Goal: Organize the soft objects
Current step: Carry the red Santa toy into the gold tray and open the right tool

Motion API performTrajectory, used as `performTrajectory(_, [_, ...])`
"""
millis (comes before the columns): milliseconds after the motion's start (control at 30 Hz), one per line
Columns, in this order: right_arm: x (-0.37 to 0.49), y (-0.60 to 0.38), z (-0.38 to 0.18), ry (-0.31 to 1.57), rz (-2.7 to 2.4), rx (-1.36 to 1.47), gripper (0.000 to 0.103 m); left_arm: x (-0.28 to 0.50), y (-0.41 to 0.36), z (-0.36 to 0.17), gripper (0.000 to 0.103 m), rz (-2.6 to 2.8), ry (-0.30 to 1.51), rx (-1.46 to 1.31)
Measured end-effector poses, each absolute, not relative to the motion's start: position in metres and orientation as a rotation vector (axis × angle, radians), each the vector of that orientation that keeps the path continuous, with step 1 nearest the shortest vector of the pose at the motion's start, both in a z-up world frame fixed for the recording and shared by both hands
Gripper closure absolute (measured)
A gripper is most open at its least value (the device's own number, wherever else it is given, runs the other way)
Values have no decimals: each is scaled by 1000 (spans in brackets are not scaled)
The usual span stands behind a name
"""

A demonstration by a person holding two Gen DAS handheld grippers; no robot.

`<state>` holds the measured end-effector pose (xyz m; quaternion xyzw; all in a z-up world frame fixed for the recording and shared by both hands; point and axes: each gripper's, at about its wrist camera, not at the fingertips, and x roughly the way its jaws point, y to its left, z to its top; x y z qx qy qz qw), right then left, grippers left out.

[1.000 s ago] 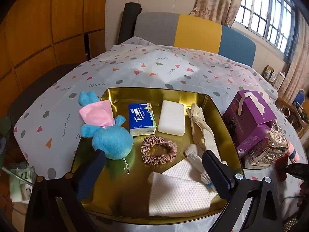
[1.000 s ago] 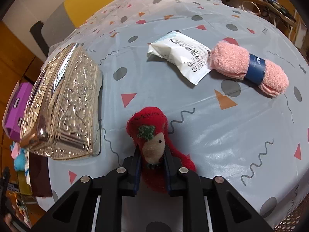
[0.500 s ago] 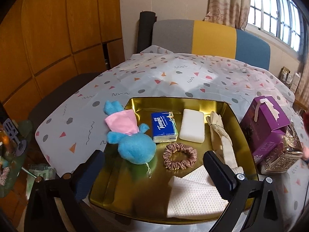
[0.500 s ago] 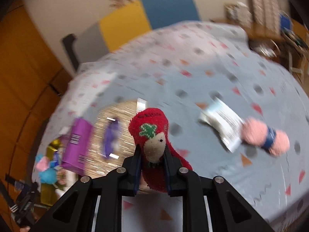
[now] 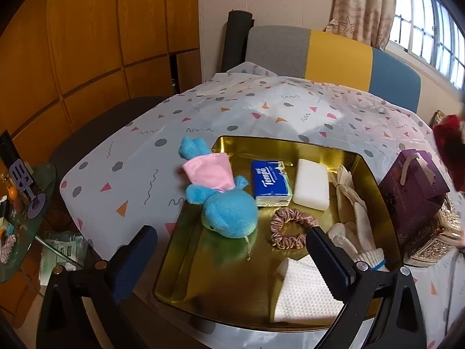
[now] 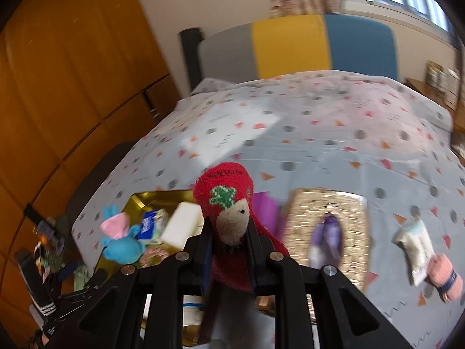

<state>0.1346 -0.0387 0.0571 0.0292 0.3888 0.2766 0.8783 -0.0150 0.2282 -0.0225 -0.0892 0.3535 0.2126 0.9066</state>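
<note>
My right gripper is shut on a red sock with a green motif and holds it in the air above the table; the sock also shows at the right edge of the left wrist view. A gold tray holds a blue plush, a blue tissue pack, a white sponge, a pink scrunchie, gloves and a white cloth. My left gripper is open and empty over the tray's near edge.
A purple box and an ornate silver box stand right of the tray. A white packet and a pink yarn roll lie on the patterned tablecloth at the far right. A glass side table is at left.
My right gripper lifted the red sock off the tablecloth and swung it left toward the tray. My left gripper drew back and rose a little, staying open.
</note>
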Motion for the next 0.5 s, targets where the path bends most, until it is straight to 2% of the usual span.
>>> performTrajectory(500, [94,102,-39,1109,941,-22,84,-57,324,-15,0,581,657,-381])
